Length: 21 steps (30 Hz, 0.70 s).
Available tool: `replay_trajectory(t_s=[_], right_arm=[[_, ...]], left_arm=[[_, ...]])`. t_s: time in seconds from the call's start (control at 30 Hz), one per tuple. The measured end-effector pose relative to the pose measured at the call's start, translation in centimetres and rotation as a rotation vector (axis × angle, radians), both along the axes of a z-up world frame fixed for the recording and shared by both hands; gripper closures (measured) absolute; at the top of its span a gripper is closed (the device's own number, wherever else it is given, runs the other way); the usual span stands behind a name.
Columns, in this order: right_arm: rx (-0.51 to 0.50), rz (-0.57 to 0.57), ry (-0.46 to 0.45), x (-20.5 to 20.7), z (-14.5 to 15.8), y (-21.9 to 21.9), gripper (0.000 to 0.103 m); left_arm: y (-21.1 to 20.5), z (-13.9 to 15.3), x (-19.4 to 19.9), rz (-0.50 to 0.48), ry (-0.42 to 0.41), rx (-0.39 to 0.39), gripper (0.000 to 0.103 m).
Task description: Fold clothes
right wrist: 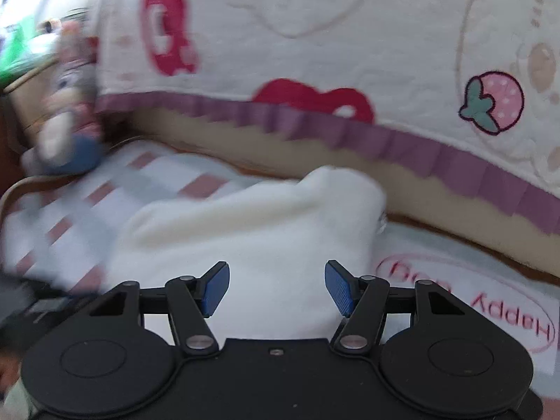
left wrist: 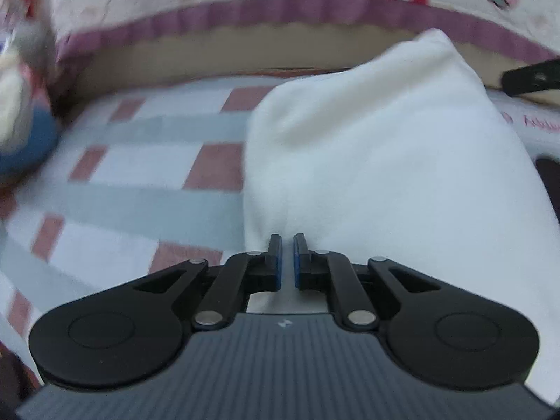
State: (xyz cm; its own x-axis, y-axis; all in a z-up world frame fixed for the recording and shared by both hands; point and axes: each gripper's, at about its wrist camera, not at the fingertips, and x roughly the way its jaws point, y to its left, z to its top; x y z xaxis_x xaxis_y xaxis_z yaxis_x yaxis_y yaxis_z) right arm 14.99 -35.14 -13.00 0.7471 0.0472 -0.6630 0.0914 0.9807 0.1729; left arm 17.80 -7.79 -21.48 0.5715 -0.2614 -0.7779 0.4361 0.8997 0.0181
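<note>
A white fleecy garment (left wrist: 367, 147) lies bunched on a checked bedsheet (left wrist: 140, 175). My left gripper (left wrist: 287, 245) is shut on the garment's near edge, and creases in the cloth run in toward its blue pads. In the right wrist view the same garment (right wrist: 245, 231) spreads out under and ahead of my right gripper (right wrist: 277, 280), which is open with its blue pads wide apart and only cloth beneath them. One black finger of the right gripper (left wrist: 532, 78) pokes in at the right edge of the left wrist view.
A quilted cream cover (right wrist: 315, 35) with red bows and a purple frill rises behind the bed. A plush toy (right wrist: 70, 105) sits at the far left. A white patch with pink lettering (right wrist: 490, 301) lies right of the garment.
</note>
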Motion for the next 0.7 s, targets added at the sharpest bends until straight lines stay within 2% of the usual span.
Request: replay_trajectory(t_s=[0.07,0.2,0.27,0.33,0.4,0.43,0.47,0.5,0.53,0.57,0.6,0.7], right_arm=[[0.001,-0.041,-0.007,2.4,-0.8,-1.0,0.037],[-0.048,-0.17,0.081,8.2,-3.7,-1.9,0.041],[-0.065,-0.225,0.102,10.3,-4.2,-2.6,0.05],[-0.097,-0.282,0.092,11.7,-3.9,-3.2,0.09],[-0.157,-0.313,0.087,12.6,-3.1,-3.7,0.093],[-0.135,-0.319,0.082,12.0,-2.7,-4.2,0.093],[-0.1,-0.327,0.074,11.2,-2.4,-4.7,0.092],[-0.064,-0.335,0.067,10.4,-2.0,-5.2,0.087],[-0.029,-0.343,0.059,9.6,-1.7,-5.7,0.068],[0.023,-0.35,0.05,8.2,-1.7,-6.2,0.055],[0.082,-0.356,0.04,6.5,-1.8,-6.8,0.038],[0.265,-0.331,0.06,1.6,-3.1,-8.0,0.037]], left_arm=[[0.5,-0.4,0.0,0.002,0.011,-0.024,0.095],[0.7,-0.7,-0.8,-0.016,0.003,-0.028,0.095],[1.0,-0.9,-0.8,-0.018,0.007,-0.039,0.095],[1.3,-1.2,-0.8,-0.02,0.012,-0.051,0.095],[1.5,-1.4,-0.6,-0.025,0.014,-0.057,0.095],[1.7,-1.4,-0.4,-0.024,0.018,-0.063,0.094],[1.9,-1.4,-0.3,-0.023,0.022,-0.07,0.092],[2.1,-1.4,-0.2,-0.015,0.024,-0.07,0.09],[2.3,-1.3,-0.2,-0.005,0.025,-0.07,0.08],[2.5,-1.3,-0.2,0.001,0.024,-0.067,0.073],[2.6,-1.3,-0.1,0.008,0.022,-0.064,0.073],[3.6,-1.1,0.2,0.041,0.04,-0.09,0.072]])
